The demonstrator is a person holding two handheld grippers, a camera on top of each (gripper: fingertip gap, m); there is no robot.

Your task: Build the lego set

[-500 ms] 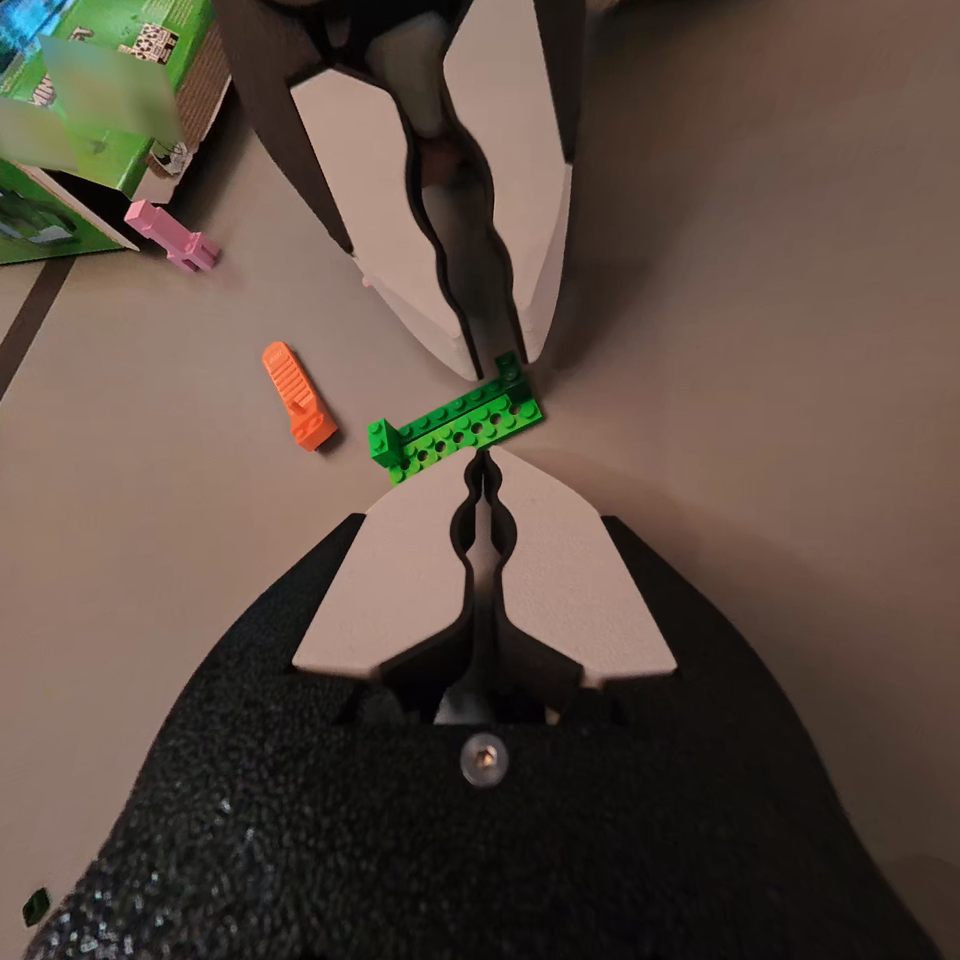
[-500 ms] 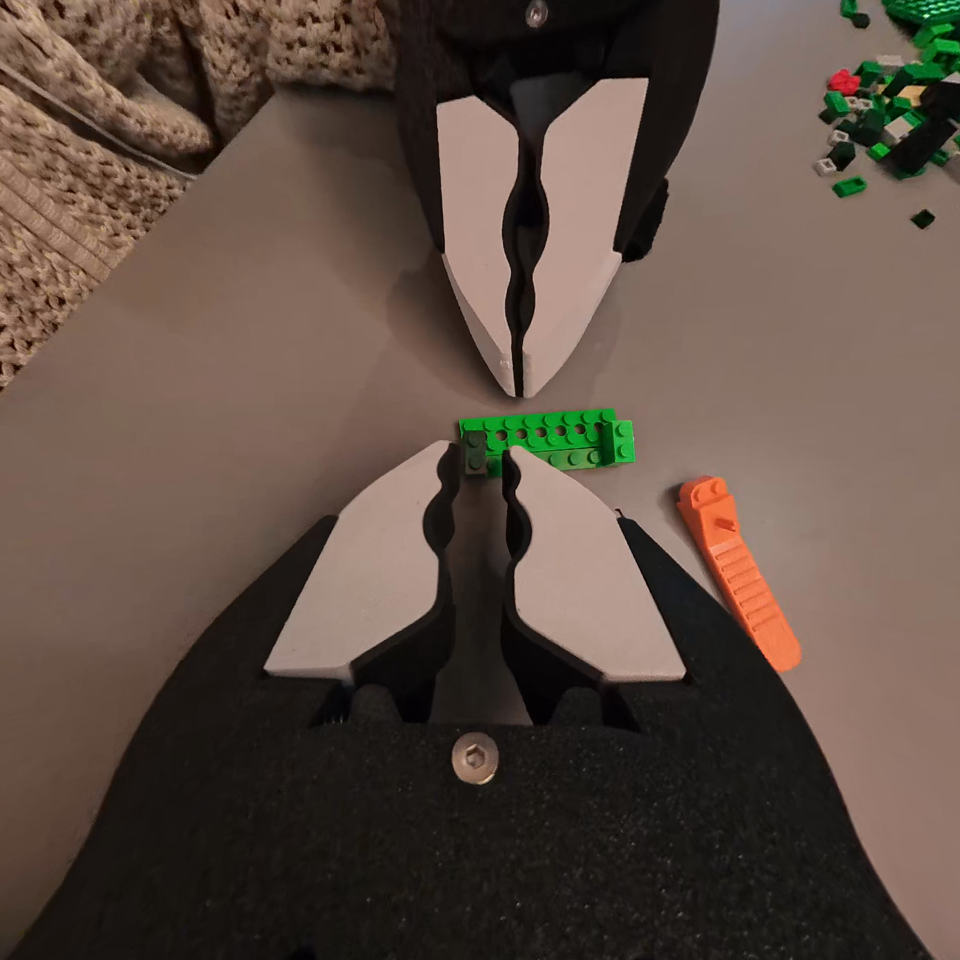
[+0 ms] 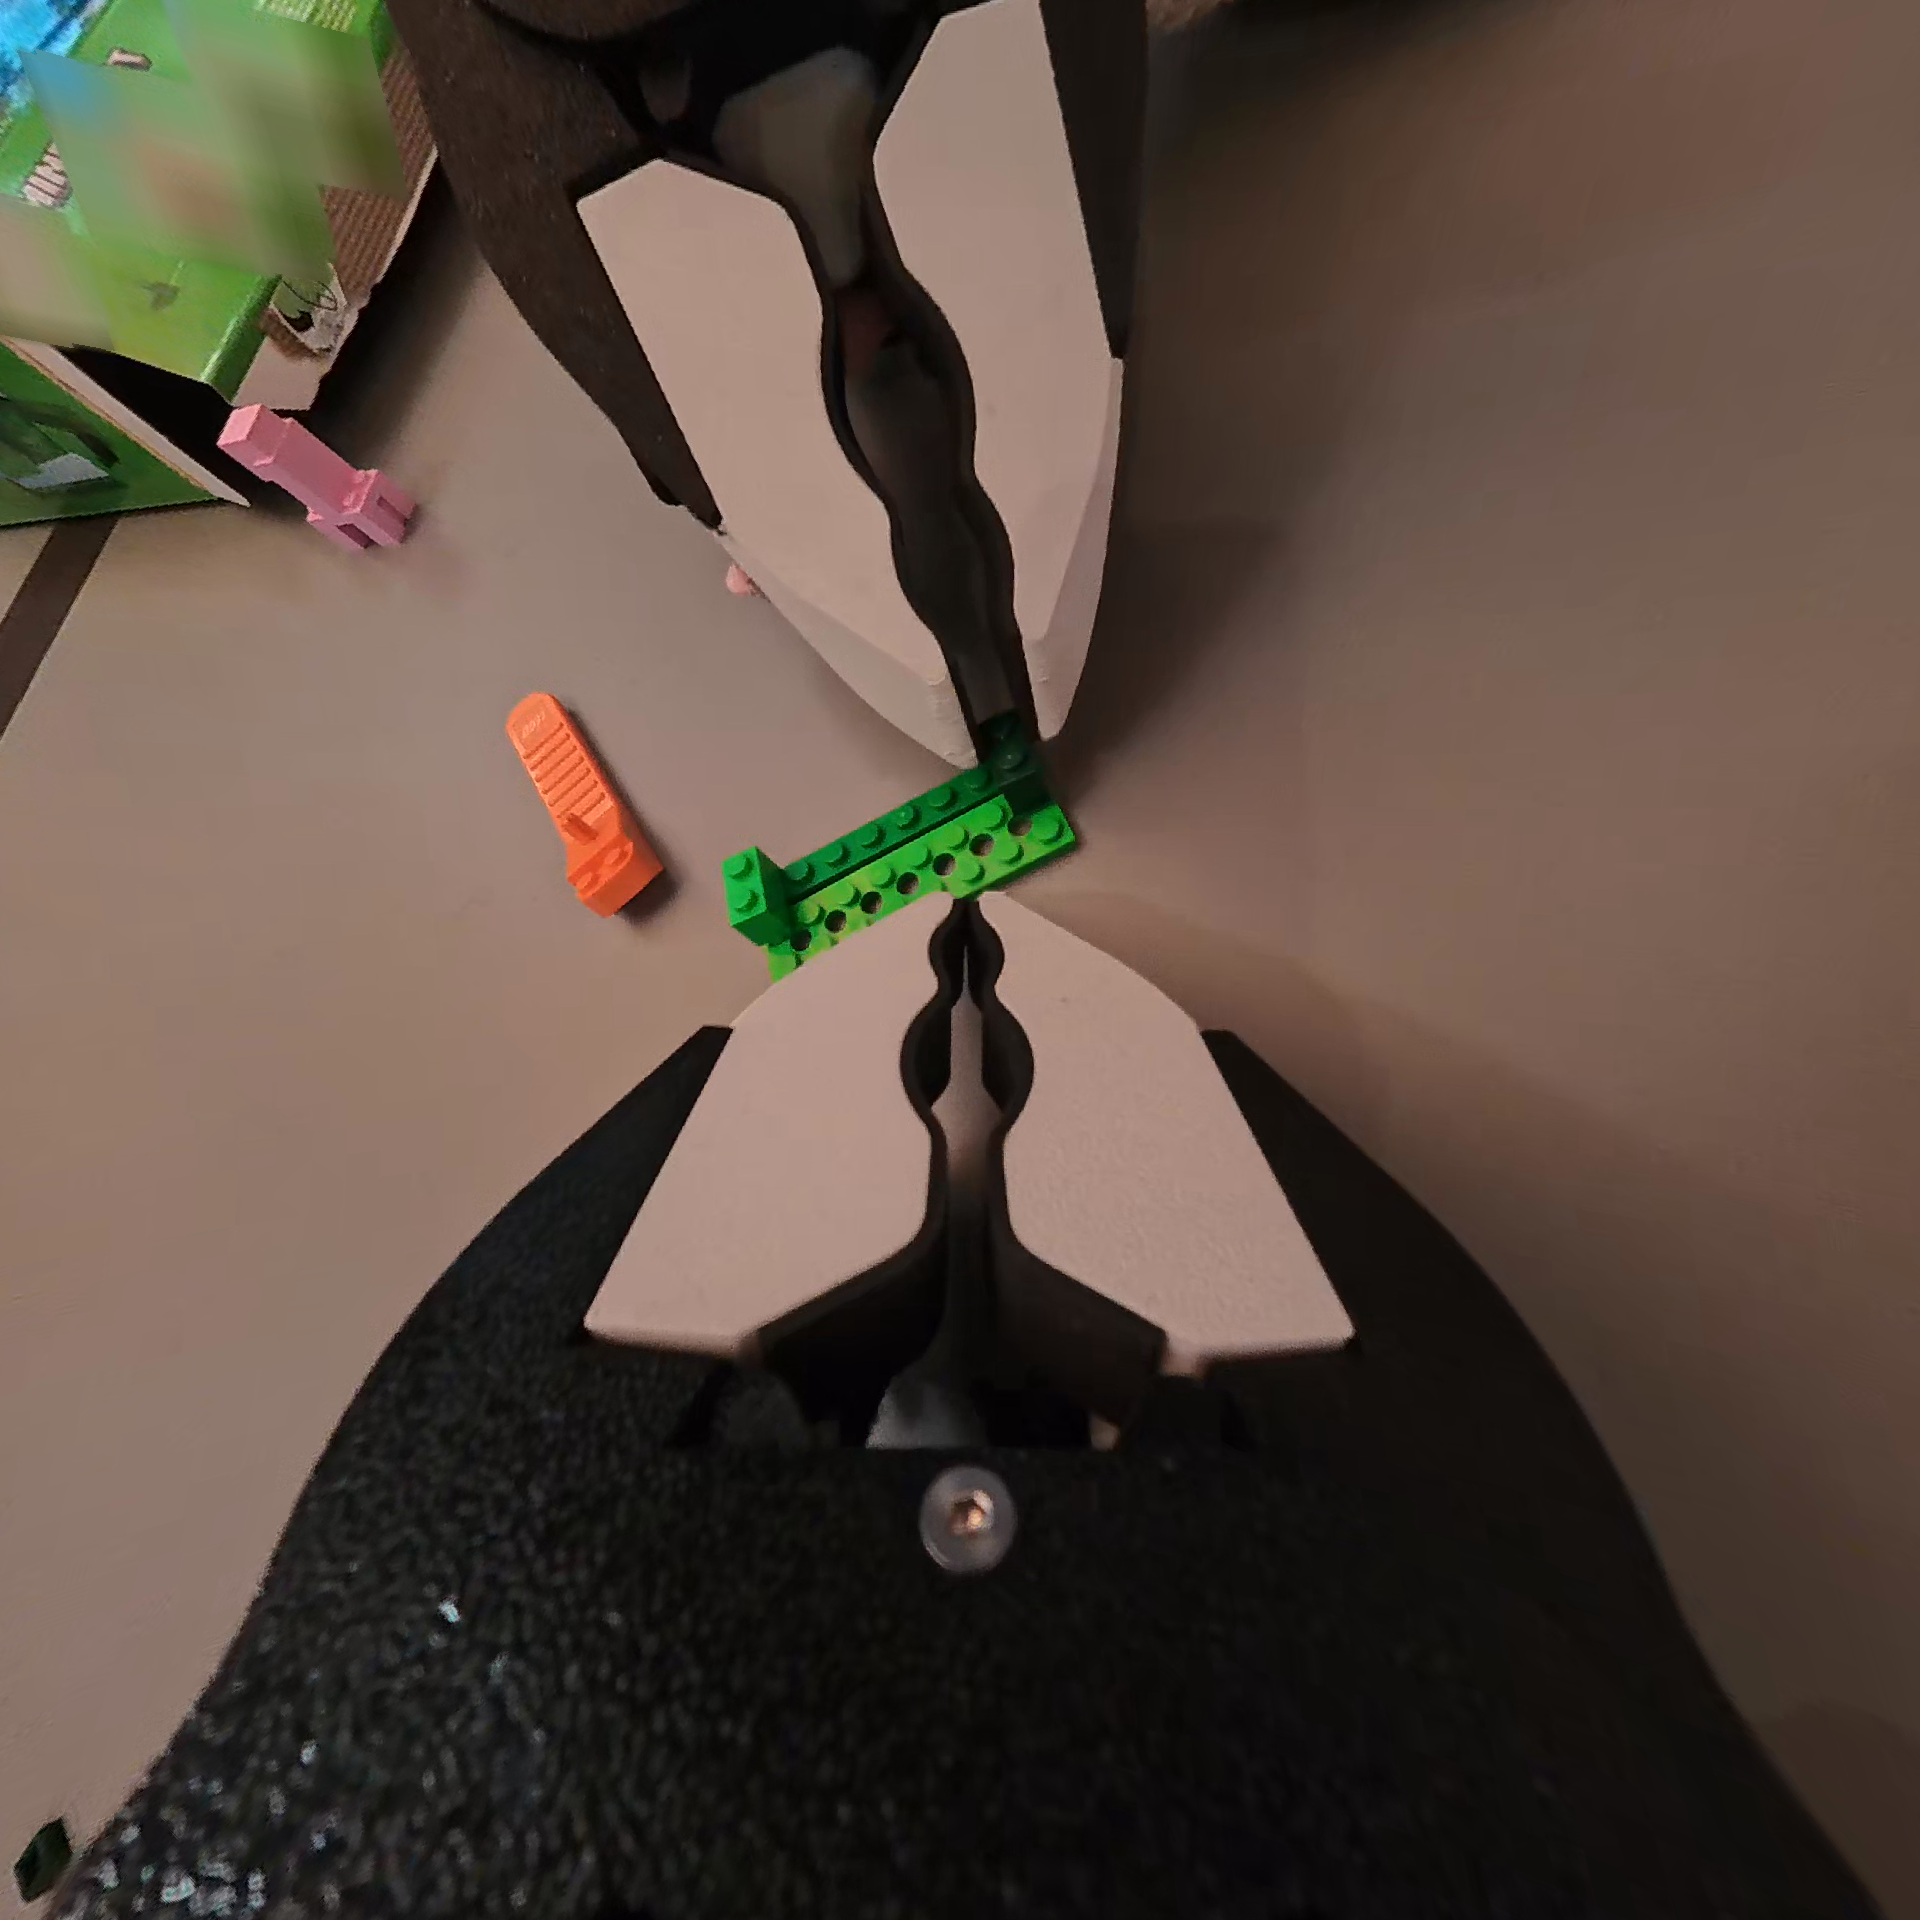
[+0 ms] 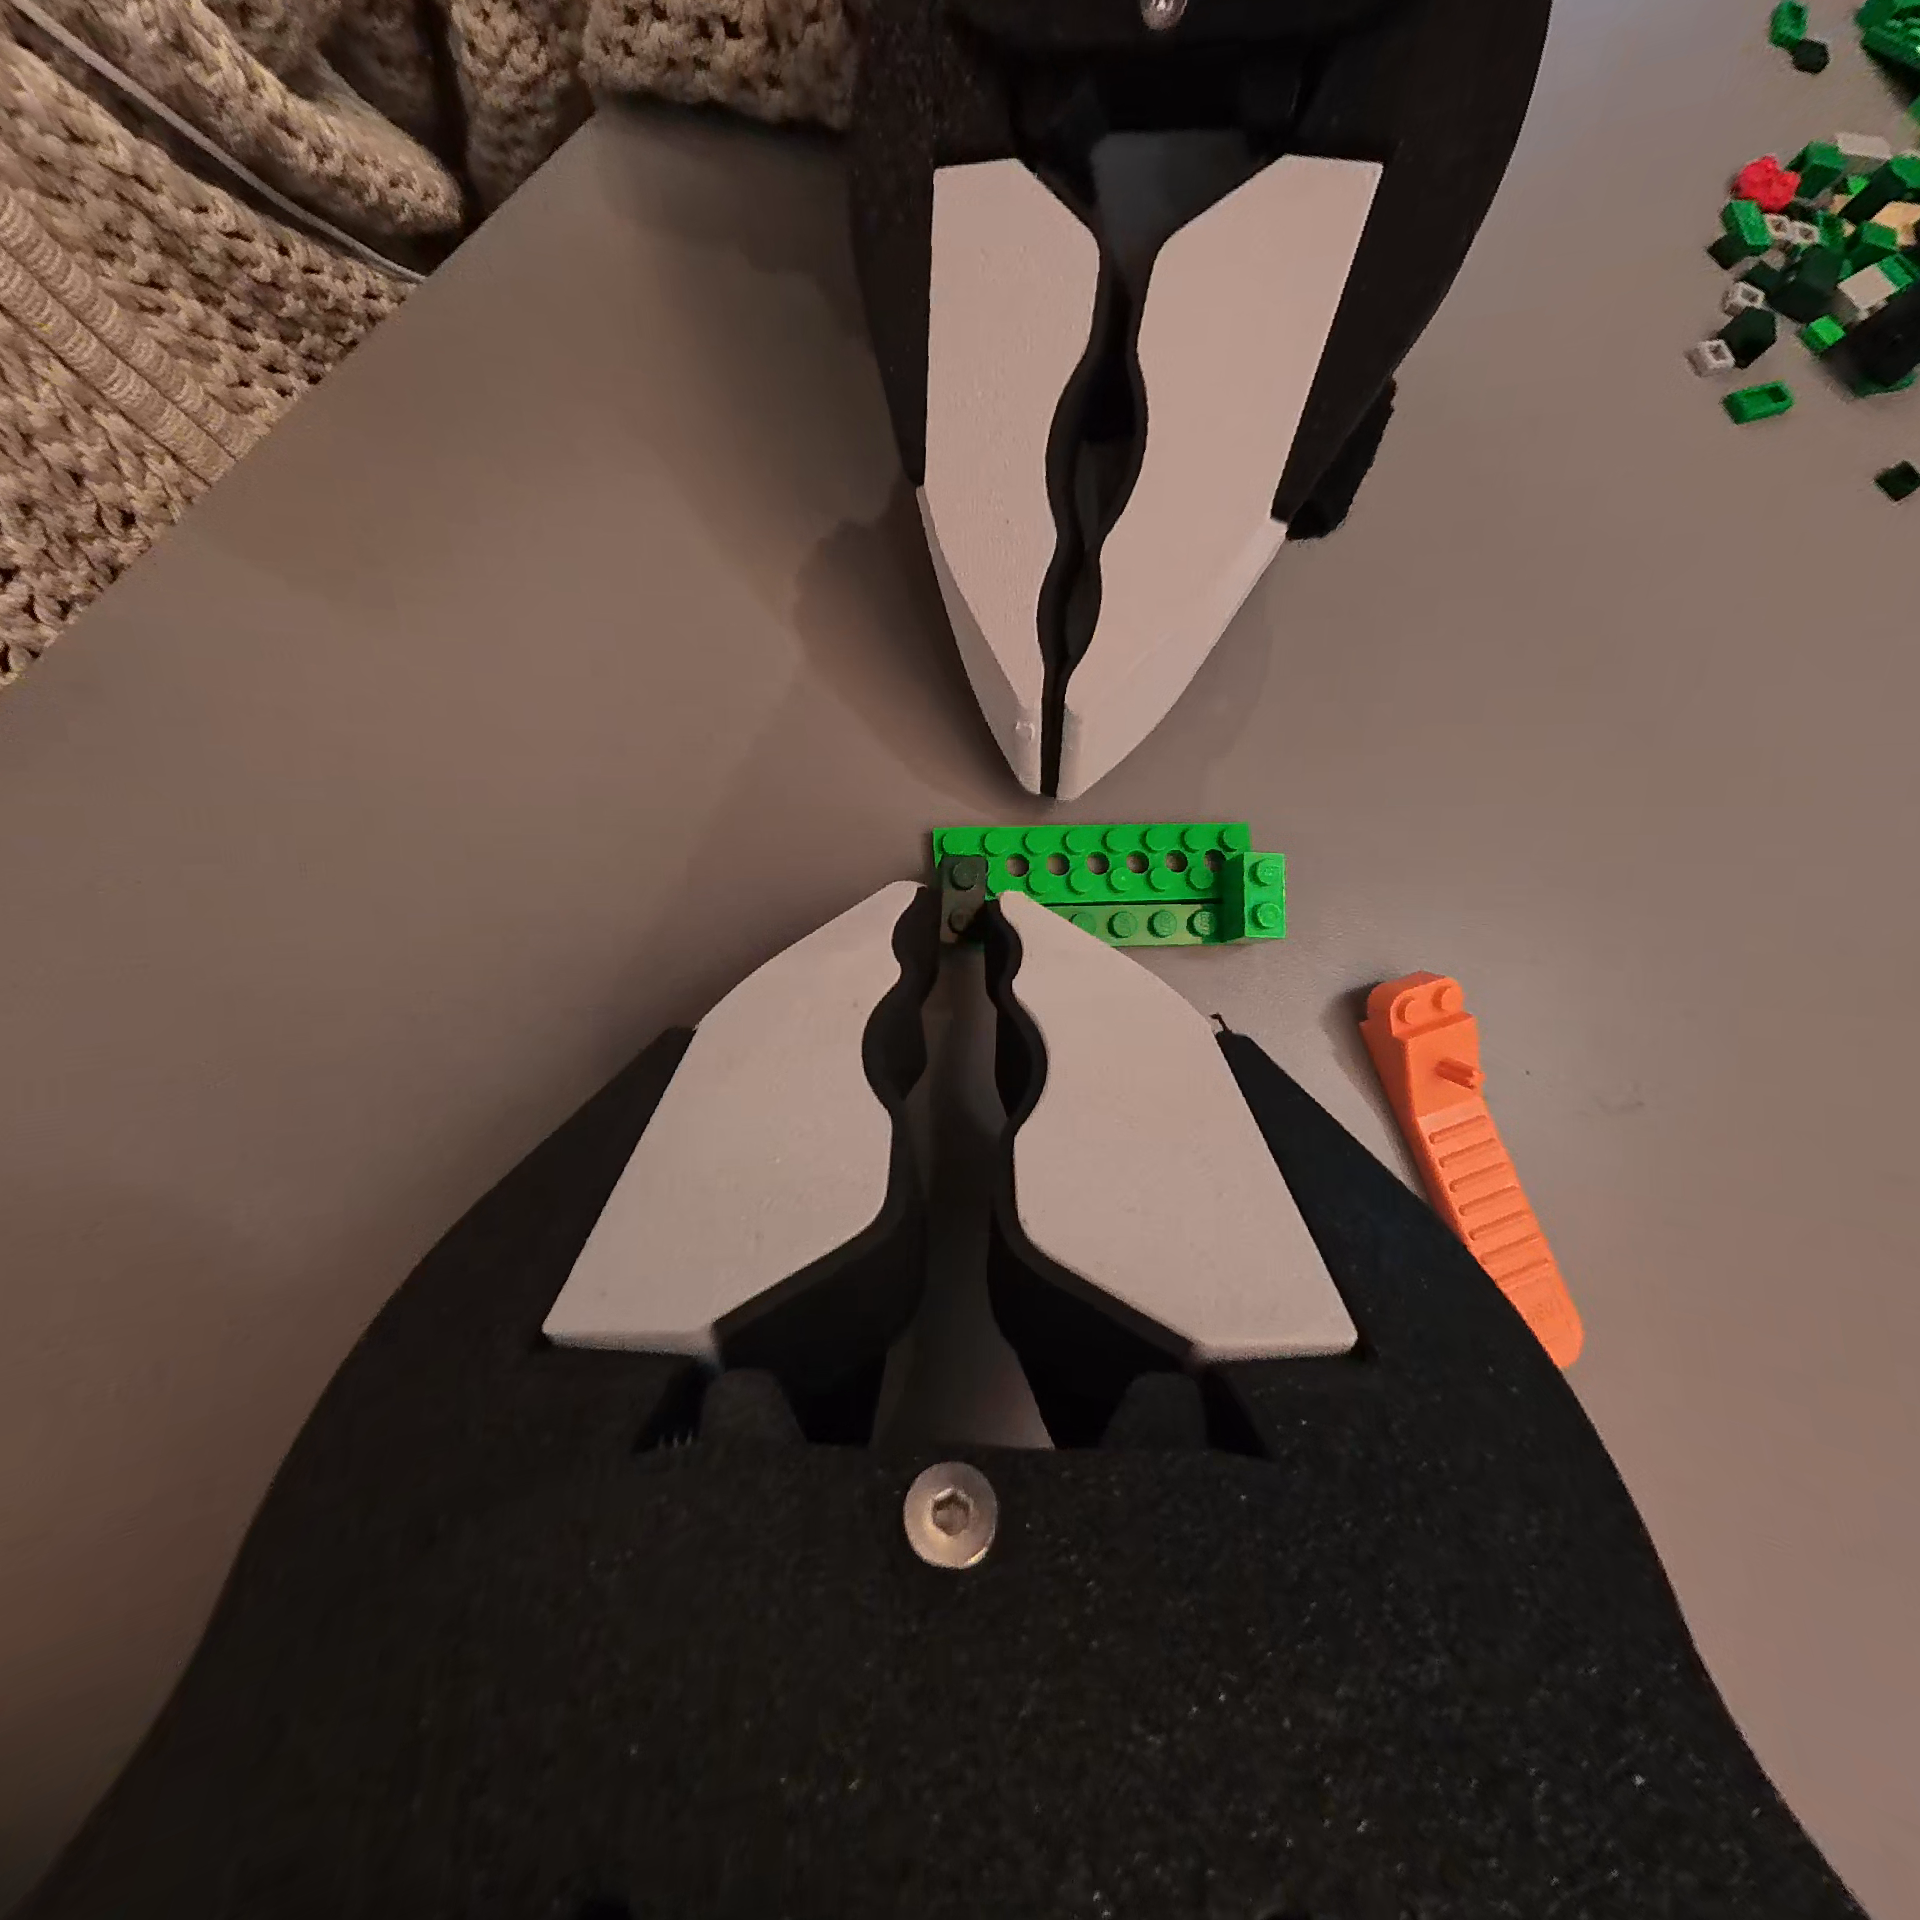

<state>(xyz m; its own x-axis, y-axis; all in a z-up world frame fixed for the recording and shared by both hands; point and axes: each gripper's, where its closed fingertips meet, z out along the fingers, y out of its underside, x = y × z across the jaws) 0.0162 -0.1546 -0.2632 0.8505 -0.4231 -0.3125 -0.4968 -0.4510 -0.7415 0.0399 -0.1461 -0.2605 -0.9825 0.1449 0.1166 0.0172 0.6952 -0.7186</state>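
pinching the dark green plate (image 4: pixel 961 896) over one end of the bright green lego assembly (image 4: pixel 1107 883), lying crosswise on the bench (image 4: pixel 520 727), your right claw (image 4: pixel 964 912) sits nearest; left claw (image 3: pixel 966 906) clenched empty opposite.

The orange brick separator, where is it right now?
The orange brick separator lies flat on the table, right of the green lego assembly in the right wrist view.

Home: knitted throw (image 4: pixel 156 260) beside table (image 4: pixel 520 623)
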